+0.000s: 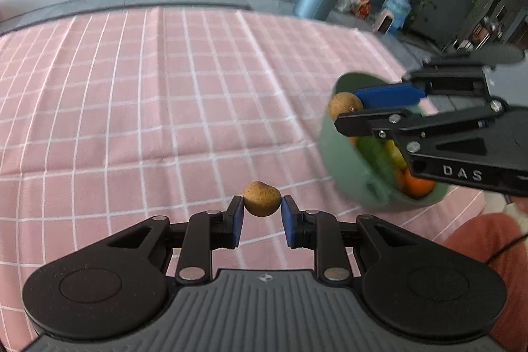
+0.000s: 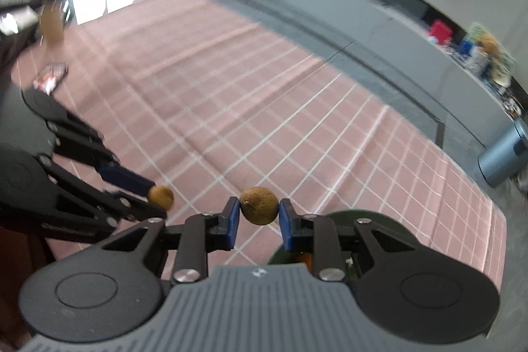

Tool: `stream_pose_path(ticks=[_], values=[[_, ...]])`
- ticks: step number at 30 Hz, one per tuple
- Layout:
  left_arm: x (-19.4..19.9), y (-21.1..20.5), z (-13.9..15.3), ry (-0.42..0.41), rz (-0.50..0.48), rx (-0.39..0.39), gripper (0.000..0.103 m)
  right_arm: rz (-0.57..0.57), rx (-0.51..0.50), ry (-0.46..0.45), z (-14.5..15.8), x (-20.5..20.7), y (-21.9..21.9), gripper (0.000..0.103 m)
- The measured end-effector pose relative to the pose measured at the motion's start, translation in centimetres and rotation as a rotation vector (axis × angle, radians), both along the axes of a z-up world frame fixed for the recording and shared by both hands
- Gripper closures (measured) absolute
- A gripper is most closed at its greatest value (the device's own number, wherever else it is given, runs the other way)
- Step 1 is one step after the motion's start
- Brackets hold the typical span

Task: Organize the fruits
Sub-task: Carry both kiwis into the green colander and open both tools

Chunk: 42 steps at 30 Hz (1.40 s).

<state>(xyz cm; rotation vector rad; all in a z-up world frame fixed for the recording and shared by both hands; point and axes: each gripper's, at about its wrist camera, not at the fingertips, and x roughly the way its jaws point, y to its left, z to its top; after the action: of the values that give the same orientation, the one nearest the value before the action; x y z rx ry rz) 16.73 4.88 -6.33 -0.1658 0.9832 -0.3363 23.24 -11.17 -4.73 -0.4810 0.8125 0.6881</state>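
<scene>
At lower centre of the left wrist view, the left tongs (image 1: 262,213) pinch a small brown longan (image 1: 261,199) above the pink checked cloth (image 1: 132,104). At right, the right tongs (image 1: 343,108) clamp another longan (image 1: 343,105) over the green bowl (image 1: 349,180) of fruit.

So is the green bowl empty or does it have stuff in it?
Not empty. The round green bowl holds fruit: an orange one and yellow-green ones show inside it.
</scene>
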Motion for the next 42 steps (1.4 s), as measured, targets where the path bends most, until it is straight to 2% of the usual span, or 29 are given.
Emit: stream_pose_path(ticks=[8,11,15,19,26,35,42], values=[[-0.4,-2.4,3.8,-0.11,-0.022,-0.095,0.076,-0.233,0.262,-0.069,3.0,-3.6,-7.1,0.081],[0.1,-3.8,4.3,-0.126,-0.044,-0.107,0.076,-0.331,0.329,-0.071,2.8,-4.2,-10.0,0.081],[1.3,-6.2,4.1,-0.121,-0.088,-0.11,0.076,-0.436,0.367,-0.06,1.5,-4.6,-12.9,0.081],[2.7,-8.8,3.4,-0.127,-0.124,-0.065,0.076,-0.497,0.356,-0.053,-0.4,-4.1,-14.3,0.081],[5.7,-11.3,1.1,-0.086,-0.16,-0.028,0.076,-0.519,0.318,-0.043,-3.3,-1.9,-14.6,0.081],[8.9,-11.5,-1.0,-0.026,-0.119,-0.019,0.076,-0.507,0.245,-0.06,-5.9,2.0,-13.7,0.081],[9.9,-12.3,-2.2,0.0,-0.127,0.042,0.076,-0.472,0.179,-0.083,-7.3,3.8,-12.7,0.081]])
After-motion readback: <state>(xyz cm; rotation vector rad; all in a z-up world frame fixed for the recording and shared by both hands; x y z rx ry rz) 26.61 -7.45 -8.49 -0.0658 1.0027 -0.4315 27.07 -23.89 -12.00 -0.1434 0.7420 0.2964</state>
